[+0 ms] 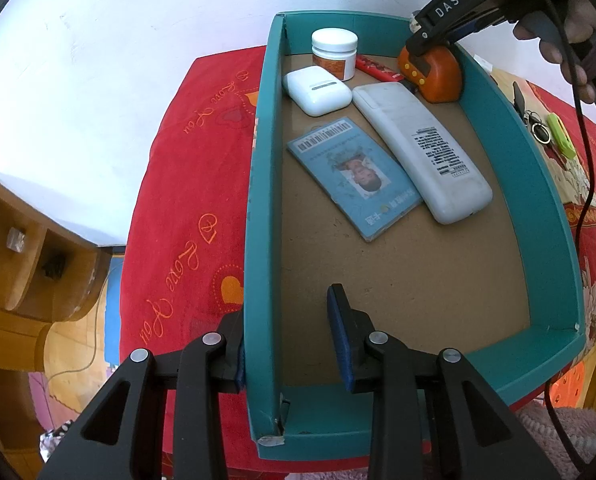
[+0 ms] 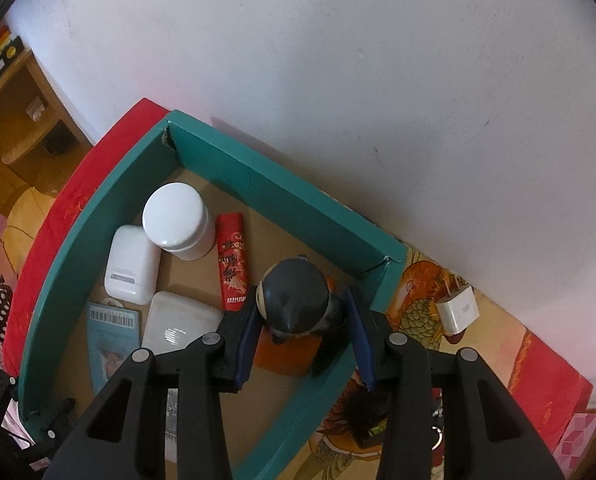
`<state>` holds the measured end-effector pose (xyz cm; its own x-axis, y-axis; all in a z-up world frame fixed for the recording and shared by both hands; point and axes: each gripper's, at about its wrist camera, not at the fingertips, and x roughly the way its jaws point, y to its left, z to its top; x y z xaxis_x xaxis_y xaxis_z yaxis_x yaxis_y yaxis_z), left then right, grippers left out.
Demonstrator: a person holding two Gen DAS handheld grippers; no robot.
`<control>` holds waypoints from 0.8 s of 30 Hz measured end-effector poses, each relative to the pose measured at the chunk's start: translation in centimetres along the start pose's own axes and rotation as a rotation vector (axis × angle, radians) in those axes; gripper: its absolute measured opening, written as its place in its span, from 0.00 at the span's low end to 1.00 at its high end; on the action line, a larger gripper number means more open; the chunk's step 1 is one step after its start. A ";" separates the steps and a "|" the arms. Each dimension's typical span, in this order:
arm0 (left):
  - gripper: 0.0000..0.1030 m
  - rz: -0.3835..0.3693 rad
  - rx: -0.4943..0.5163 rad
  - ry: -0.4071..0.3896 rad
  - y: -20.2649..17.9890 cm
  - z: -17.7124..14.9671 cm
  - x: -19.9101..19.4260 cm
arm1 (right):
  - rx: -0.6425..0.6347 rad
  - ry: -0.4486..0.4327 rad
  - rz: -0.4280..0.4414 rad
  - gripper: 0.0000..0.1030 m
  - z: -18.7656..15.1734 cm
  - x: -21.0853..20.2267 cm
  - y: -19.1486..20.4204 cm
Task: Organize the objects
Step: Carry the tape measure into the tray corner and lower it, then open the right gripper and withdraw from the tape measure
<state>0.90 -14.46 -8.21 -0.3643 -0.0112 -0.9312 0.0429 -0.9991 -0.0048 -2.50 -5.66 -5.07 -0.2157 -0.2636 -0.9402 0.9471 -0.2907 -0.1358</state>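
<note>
A teal box (image 1: 518, 184) with a cardboard floor sits on a red cloth. Inside lie a white jar (image 1: 334, 52), a white earbud case (image 1: 316, 90), a red lighter (image 1: 378, 68), a white remote (image 1: 422, 152) and a blue ID card (image 1: 354, 176). My left gripper (image 1: 290, 336) straddles the box's near left wall, one pad against the outside, the other apart from it inside. My right gripper (image 2: 302, 332) is shut on an orange and black tape measure (image 2: 294, 292), low in the box's far right corner (image 1: 438, 76), beside the lighter (image 2: 232, 268) and the jar (image 2: 178, 224).
Outside the box to the right, a bunch of keys with a green tag (image 1: 554, 136) and a white charger plug (image 2: 458, 312) lie on the patterned cloth. A white wall stands close behind the box. A wooden shelf unit (image 1: 26, 248) is at the left. A hand (image 1: 570, 40) holds the right gripper.
</note>
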 end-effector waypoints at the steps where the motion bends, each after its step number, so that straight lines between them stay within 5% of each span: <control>1: 0.32 0.000 0.000 0.000 0.0 0.0 0.0 | 0.005 0.000 0.003 0.39 0.0 0.1 -0.1; 13: 0.32 0.000 -0.001 -0.001 0.0 0.0 0.0 | 0.040 -0.006 0.043 0.40 -0.6 0.1 -1.1; 18: 0.32 0.000 0.000 0.000 0.0 -0.1 0.0 | 0.062 -0.039 0.058 0.50 -1.1 -0.8 -1.4; 24: 0.32 -0.001 0.000 0.000 0.0 -0.1 0.0 | 0.098 -0.097 0.074 0.51 -1.8 -3.2 -2.3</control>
<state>1.01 -14.46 -8.21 -0.3647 -0.0104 -0.9311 0.0422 -0.9991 -0.0053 -3.56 -2.53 -2.33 -0.1728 -0.3735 -0.9114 0.9346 -0.3543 -0.0319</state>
